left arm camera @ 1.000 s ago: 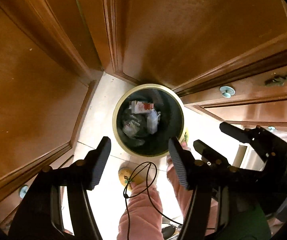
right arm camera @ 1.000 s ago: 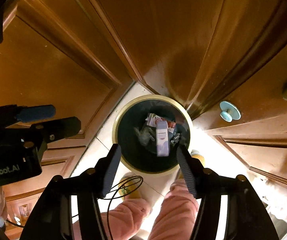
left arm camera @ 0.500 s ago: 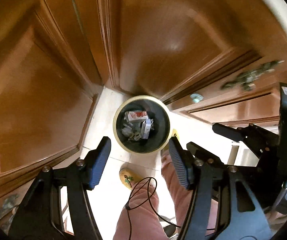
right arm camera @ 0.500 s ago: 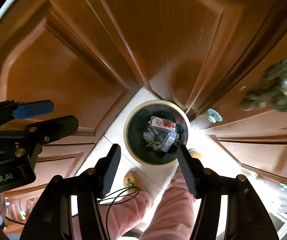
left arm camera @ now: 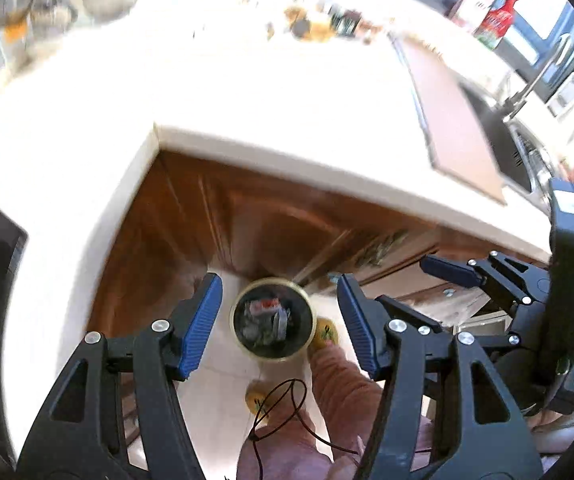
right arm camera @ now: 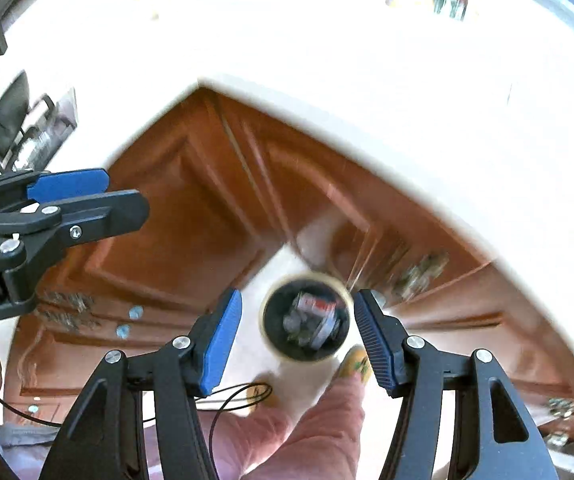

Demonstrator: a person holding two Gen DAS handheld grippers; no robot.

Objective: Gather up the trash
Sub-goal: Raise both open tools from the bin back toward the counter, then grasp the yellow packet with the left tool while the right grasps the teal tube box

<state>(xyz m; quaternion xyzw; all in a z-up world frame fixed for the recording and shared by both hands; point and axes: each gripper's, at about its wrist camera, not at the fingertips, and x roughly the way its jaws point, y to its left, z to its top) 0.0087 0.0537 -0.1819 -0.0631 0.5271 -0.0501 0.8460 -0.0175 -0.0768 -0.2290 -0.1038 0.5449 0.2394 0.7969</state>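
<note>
A round bin with a pale rim and dark inside stands on the light floor tiles in the corner of the wooden cabinets; it holds crumpled wrappers and a red-and-white carton. Far above it my left gripper is open, nothing between its blue pads. The right wrist view shows the same bin framed by my right gripper, also open and empty. The left gripper appears at the left edge of that view, and the right gripper at the right of the left wrist view.
A white countertop juts over the brown cabinet doors. Jars and bottles stand at its back, a wooden board and a sink to the right. A person's pink trouser legs and yellow slippers are below.
Both grippers have risen well above the bin, which now looks much smaller. The countertop has come into view above the cabinet doors. Both stay open and empty.
</note>
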